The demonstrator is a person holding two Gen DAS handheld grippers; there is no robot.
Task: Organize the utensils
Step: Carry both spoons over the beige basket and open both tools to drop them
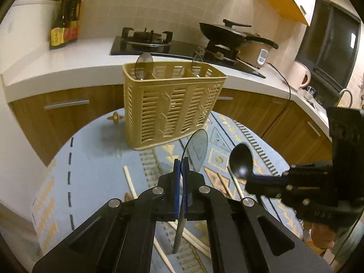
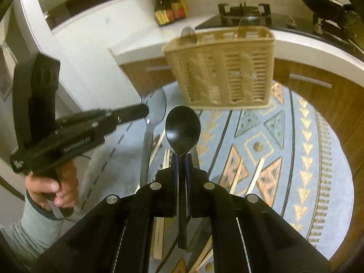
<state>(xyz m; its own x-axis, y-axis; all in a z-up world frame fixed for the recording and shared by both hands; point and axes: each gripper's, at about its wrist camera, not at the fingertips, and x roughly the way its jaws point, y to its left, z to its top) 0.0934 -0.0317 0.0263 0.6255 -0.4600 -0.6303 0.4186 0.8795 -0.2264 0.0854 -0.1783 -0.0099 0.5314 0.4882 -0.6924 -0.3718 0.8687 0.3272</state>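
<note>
the left wrist view alone shows the white kettle, the beige rice cooker and the dark window; the right wrist view alone shows the person's bare left hand and grey-green sleeve, gripping the left tool's handle. white lettering on that tool's side is too blurred to read, and the yellow and red labels on the dark sauce bottles cannot be read either.

the left gripper is clenched on the handle of a translucent grey plastic spoon, bowl up and away from the camera, long axis running along the fingers, handle end hanging towards the patterned blue round tablecloth. the right gripper is clamped on a glossy black plastic spoon, also bowl forward, handle trailing back between the fingers. both spoons are held above the table's middle, side by side, their bowls towards the tan slotted plastic utensil basket at the far edge, where two grey spoons already stand. pale wooden chopsticks lie scattered on the cloth beneath.
</note>
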